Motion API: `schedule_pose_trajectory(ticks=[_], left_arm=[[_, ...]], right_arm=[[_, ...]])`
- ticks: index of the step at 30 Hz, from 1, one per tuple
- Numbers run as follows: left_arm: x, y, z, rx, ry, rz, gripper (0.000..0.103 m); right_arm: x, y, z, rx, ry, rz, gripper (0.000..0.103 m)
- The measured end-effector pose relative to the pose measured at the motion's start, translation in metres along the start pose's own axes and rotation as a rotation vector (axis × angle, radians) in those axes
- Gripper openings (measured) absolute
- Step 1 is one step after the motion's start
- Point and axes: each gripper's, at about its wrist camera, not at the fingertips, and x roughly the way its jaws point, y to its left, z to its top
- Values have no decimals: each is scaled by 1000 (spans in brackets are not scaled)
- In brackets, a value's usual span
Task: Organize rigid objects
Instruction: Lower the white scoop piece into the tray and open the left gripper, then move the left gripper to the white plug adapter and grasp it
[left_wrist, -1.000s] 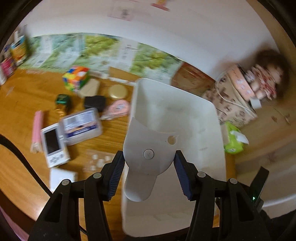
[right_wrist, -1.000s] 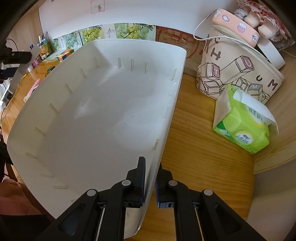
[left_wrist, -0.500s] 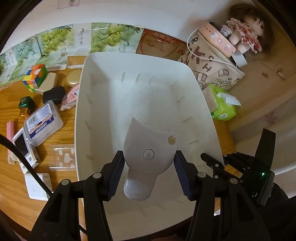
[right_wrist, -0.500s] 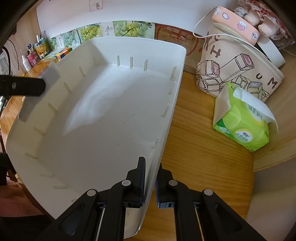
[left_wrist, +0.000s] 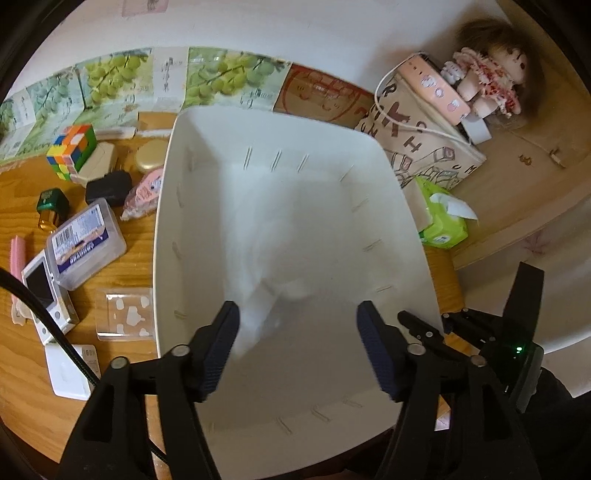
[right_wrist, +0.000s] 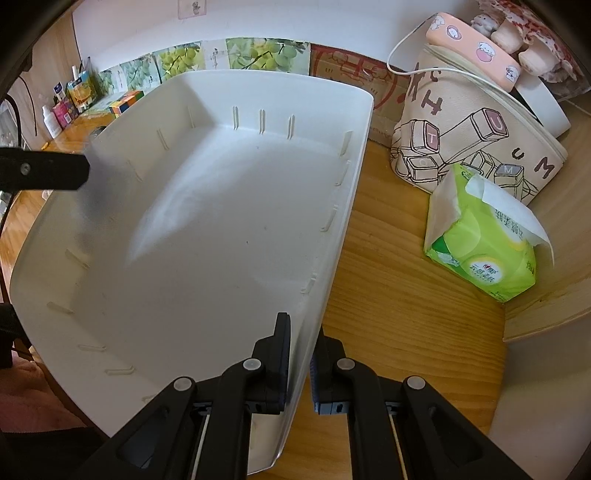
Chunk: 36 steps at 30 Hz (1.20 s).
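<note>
Left gripper (left_wrist: 297, 343), jaws opening with a blurred white scoop-shaped piece (left_wrist: 258, 306) dropping free between them, hangs over the white bin (left_wrist: 295, 206), whose right wall the right gripper (right_wrist: 300, 363) clamps; remaining items lie left, nearest the left hand.

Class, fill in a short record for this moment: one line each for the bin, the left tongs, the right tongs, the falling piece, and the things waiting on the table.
bin: white bin on the wooden table, nothing lying on its floor yet
left tongs: left tongs over the bin, jaws opening, pads off the piece
right tongs: right tongs shut on the bin's right wall
falling piece: white piece, blurred, dropping into the bin
waiting: cube, clear box, black block, all left of the bin
</note>
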Motion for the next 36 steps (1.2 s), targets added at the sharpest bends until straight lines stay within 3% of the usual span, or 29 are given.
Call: schedule_pose_trajectory(ticks=[3, 7, 13, 19, 36], left_arm=[[-7, -1, 0, 6, -37, 10, 80], [-22, 3, 2, -10, -109, 6, 82], [-43, 22, 2, -67, -207, 72, 83], [-65, 48, -9, -136, -251, 135, 83], [-105, 103, -55, -241, -217, 314, 83]], right_arm=[[0, 0, 0, 0, 1, -2, 9], [0, 1, 0, 1, 2, -5, 9], [0, 2, 1, -6, 0, -12, 9], [0, 5, -1, 0, -9, -25, 9], [-9, 8, -2, 11, -72, -99, 9]])
